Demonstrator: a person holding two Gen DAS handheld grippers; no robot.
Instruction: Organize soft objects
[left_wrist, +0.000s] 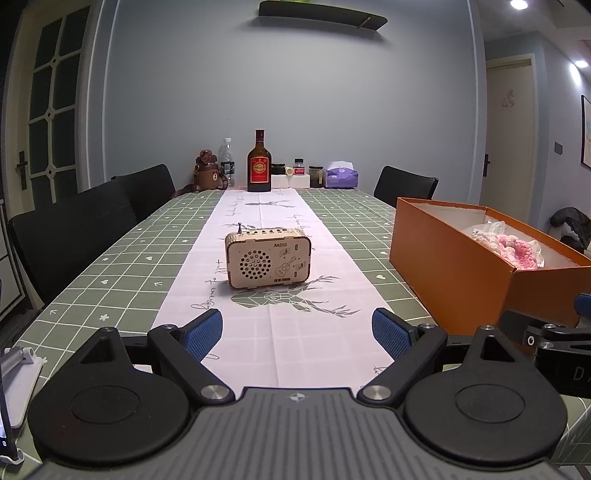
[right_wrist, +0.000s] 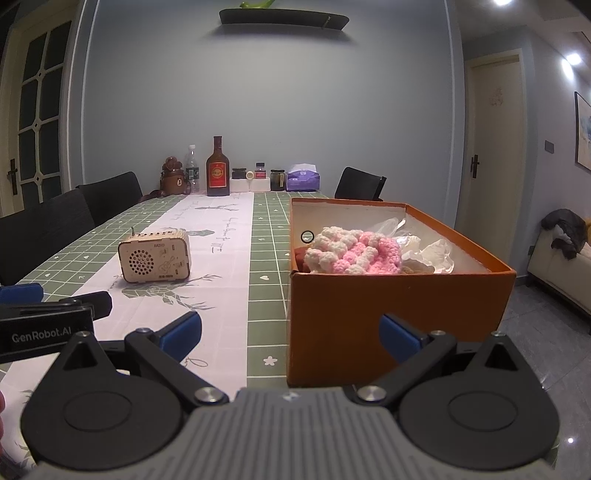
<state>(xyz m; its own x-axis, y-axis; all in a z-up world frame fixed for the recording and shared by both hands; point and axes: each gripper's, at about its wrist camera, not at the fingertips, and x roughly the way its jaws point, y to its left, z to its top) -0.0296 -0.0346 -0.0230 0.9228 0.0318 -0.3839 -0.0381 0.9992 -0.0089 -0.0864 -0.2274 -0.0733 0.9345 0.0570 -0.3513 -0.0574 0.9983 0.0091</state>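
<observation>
While both grippers' fingers gape empty, the pink-and-white knit (right_wrist: 356, 254), seemingly crocheted, lies bunched inside the orange box (right_wrist: 402, 306).

One orange cardboard box (right_wrist: 399, 306) is counted, with one pink-and-white crocheted piece (right_wrist: 356, 254) inside. One wooden radio (left_wrist: 269, 257), one amber glass bottle with a red label (left_wrist: 259, 162) and one clear plastic water bottle (left_wrist: 227, 160) are tallied. Three black chairs (left_wrist: 66, 236) are seen.

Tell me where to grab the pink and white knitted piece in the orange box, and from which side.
Take the pink and white knitted piece from above, at its raised middle. It lies in the near end of the orange box, whose walls block any sideways approach, and crumpled plastic sits to its right. Its bumpy, soft top should pinch easily. The right tool, open and in front of the box, seems the handier one.
</observation>
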